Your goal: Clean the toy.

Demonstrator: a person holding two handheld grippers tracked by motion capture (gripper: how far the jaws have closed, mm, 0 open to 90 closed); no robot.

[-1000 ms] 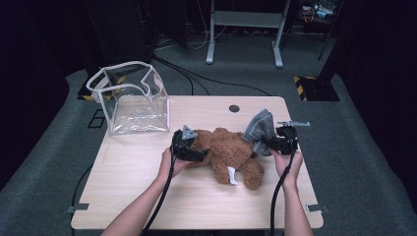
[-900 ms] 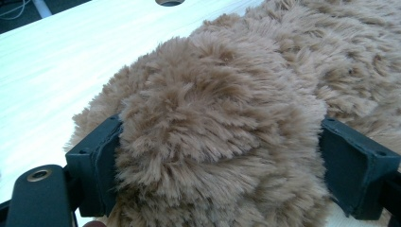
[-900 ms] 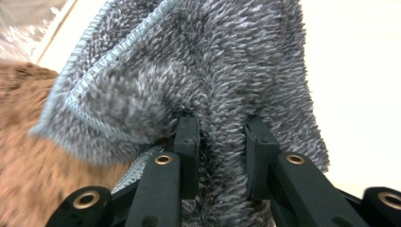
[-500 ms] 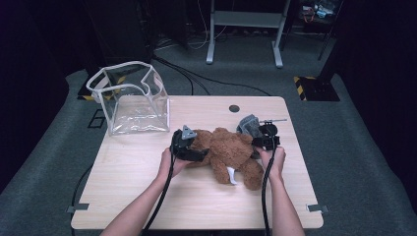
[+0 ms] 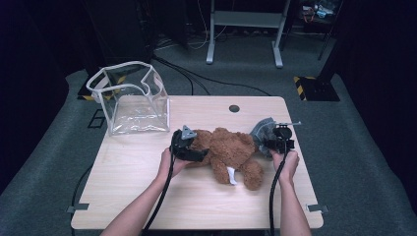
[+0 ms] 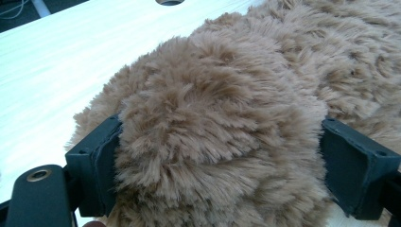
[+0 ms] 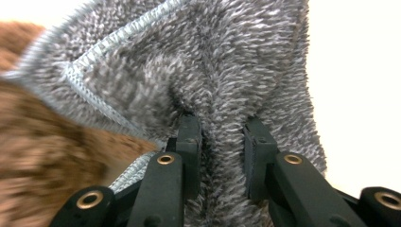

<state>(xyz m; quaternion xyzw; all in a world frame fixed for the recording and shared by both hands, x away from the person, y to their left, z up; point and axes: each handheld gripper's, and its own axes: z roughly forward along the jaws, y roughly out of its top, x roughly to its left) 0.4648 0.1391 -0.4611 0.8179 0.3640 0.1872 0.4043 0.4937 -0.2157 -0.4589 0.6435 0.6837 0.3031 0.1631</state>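
dressing the teddy, two-gripper edition

left gripper (image 5: 193, 153) has its jaws spread wide and clamped round the brown teddy bear (image 5: 231, 150) lying mid-table, right gripper (image 5: 275, 143) is pinched nearly shut on a fold of the grey fuzzy cloth (image 7: 198, 61) at the bear's far side. i'd keep the bear pinned and pull the cloth over slowly. pale wood table (image 5: 147, 187), clear plastic bag (image 5: 130, 101) at the back left corner, dark room, grey carpet.

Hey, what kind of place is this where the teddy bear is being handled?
Probably a lab or recording studio set up for handling trials: a lone wooden table on grey carpet, dark curtained surroundings, cables on the floor, and a metal stand behind.
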